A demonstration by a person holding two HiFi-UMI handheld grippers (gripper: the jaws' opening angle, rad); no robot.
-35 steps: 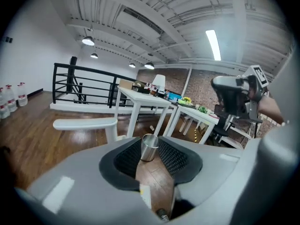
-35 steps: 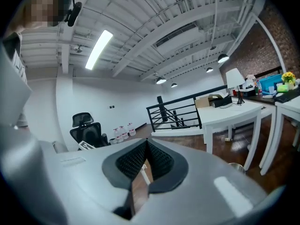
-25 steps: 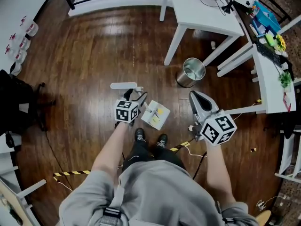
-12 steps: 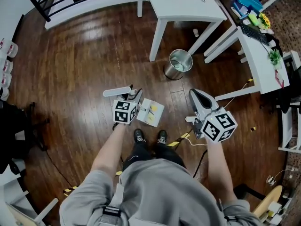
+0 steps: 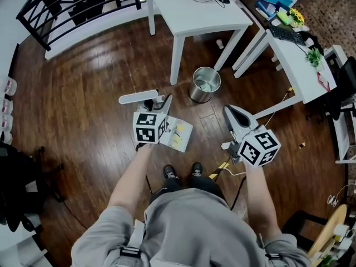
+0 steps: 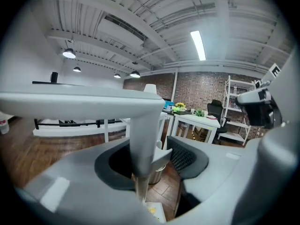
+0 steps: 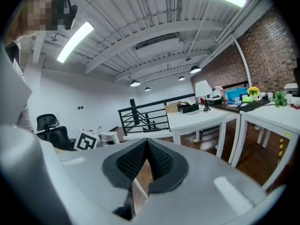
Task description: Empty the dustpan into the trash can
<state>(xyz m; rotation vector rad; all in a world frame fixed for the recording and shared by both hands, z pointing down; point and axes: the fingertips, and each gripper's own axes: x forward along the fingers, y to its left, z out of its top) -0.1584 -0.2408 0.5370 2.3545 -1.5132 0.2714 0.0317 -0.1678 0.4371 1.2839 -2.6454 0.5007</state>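
A white long-handled dustpan hangs from my left gripper [image 5: 158, 105]. Its grip bar [image 5: 136, 98] points left, and its pan [image 5: 179, 134], with yellow scraps in it, hangs just right of the marker cube. The jaws have just closed, and they are shut on the handle's post [image 6: 143, 144]. Up and to the right of the pan, a round metal trash can [image 5: 206, 84] stands on the wood floor beside a table leg. It also shows behind the post as the trash can [image 6: 158, 172]. My right gripper [image 5: 230, 112] is shut with nothing between its pads [image 7: 157, 161].
A white table [image 5: 194, 10] stands just behind the can, and a second cluttered desk [image 5: 289, 54] is to the right. A black railing [image 5: 72, 4] runs along the far left. Yellow-black tape [image 5: 219, 168] and a cable lie by the person's shoes [image 5: 169, 173].
The left gripper has risen with the dustpan in its jaws, and the pan hangs higher off the floor. The trash can sits closer to the pan in view. The right gripper barely shifted.
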